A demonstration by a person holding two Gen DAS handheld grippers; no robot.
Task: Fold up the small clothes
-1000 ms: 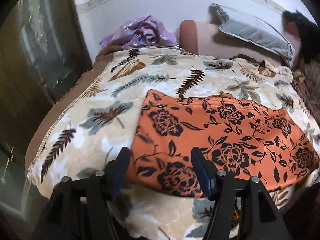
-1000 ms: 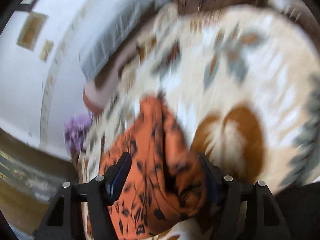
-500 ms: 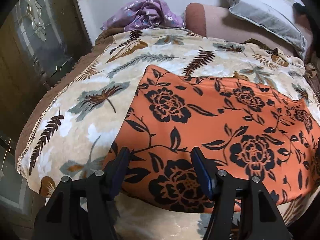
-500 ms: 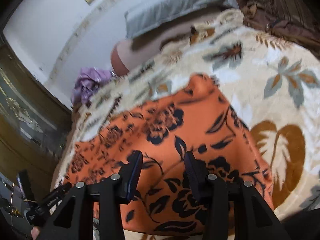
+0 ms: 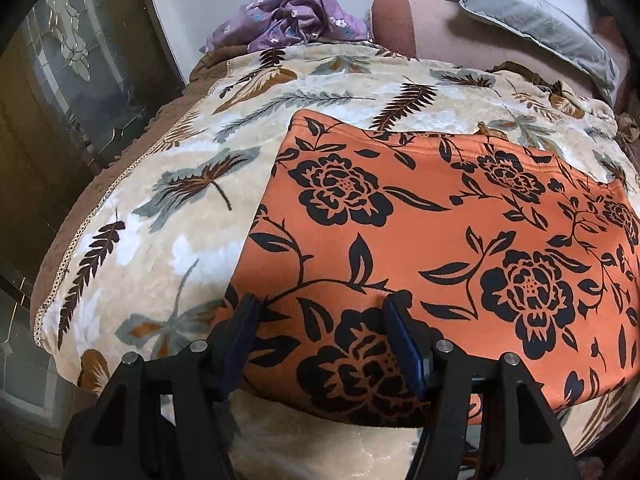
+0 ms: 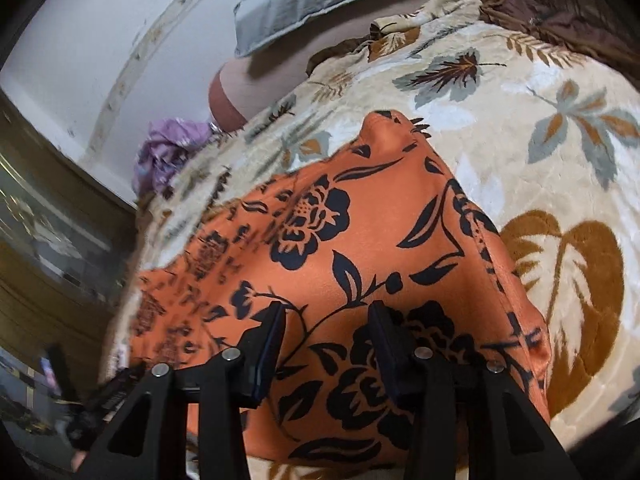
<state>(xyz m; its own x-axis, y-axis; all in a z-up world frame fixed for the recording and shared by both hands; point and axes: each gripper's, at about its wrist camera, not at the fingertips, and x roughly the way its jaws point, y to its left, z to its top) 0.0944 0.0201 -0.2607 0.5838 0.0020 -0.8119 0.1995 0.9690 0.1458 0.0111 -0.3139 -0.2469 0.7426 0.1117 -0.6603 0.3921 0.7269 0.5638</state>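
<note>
The left gripper (image 5: 320,320) points forward over the near left part of the orange floral garment (image 5: 440,248), tilted down toward it; its two fingers stand wide apart with nothing between them but the cloth seen below. Whether the blue-faced pads touch the fabric cannot be told. The right gripper (image 6: 326,328) reaches in over the same garment's near right part, rolled a little so the scene leans, its jaws likewise spread and clamping nothing.

The garment lies spread flat on the blanket (image 5: 168,208), filling the view from the centre to 3 o'clock in the left wrist camera and from 9 to 5 o'clock in the right one (image 6: 360,240). It is a smooth, slightly glossy orange fabric printed with black roses, leaves and vines, roughly a trapezoid with a stitched hem along its far edge and a seam down its right side. The blanket is a plush cream fleece, embossed, with grey-blue and brown leaf and feather shapes and a brown lace-trimmed border.

At 12 o'clock in the left view a crumpled purple floral cloth (image 5: 296,16) sits at the blanket's far edge. Toward 1 o'clock lies a rounded pinkish bolster (image 5: 424,28) with a grey satin pillow (image 5: 536,28) leaning on it.
</note>
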